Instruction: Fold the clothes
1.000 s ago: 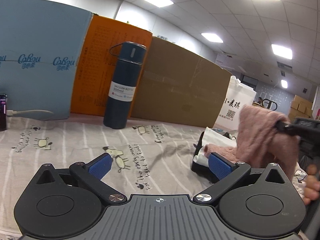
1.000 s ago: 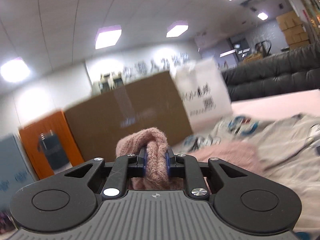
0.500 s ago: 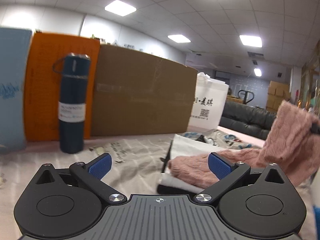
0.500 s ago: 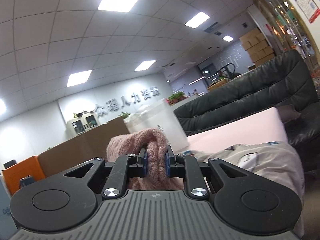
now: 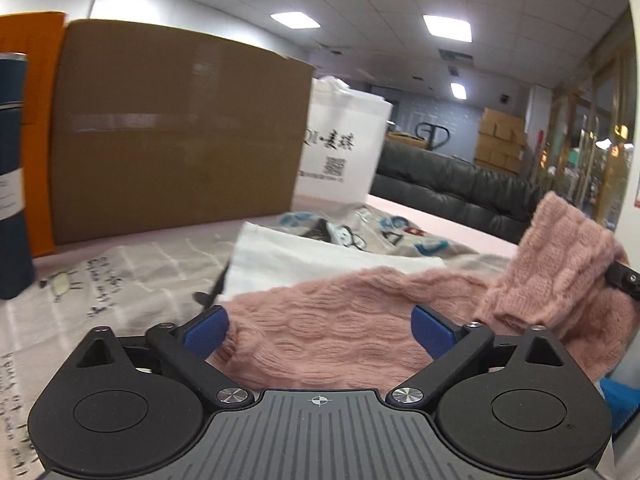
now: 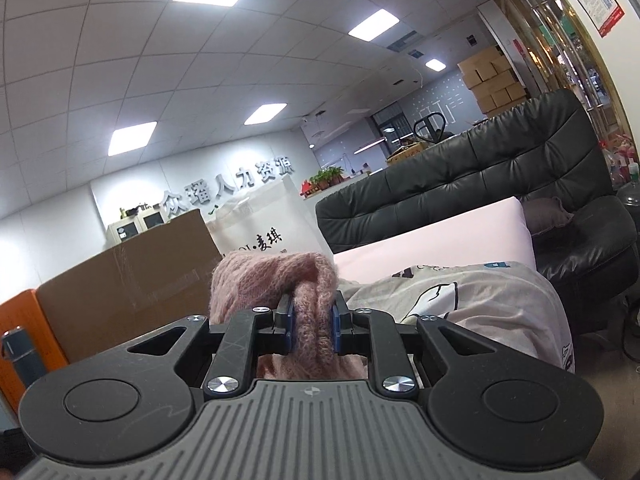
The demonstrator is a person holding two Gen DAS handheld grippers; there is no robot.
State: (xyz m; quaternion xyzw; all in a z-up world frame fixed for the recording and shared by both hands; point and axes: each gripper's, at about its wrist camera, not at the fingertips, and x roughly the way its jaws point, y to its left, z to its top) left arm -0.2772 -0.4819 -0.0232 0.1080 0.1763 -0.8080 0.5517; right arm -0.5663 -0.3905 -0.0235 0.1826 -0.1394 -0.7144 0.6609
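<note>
Left tongs (image 5: pixel 320 326) now astride sweater (image 5: pixel 332 332)

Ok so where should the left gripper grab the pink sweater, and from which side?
Grip the near folded edge of the pink sweater, coming in low and head-on. It lies flat between the left gripper pads, whose jaws have just been closing. The right gripper already pinches the raised far end.

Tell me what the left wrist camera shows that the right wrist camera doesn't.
Left wrist only: the left claw, open around the pink sweater, its jaws just closing in, and a white cloth lying behind. Right wrist only: the right claw shut on a sweater bunch, wall lettering. Both: sweater, cardboard box, white bag, black sofa.
</note>
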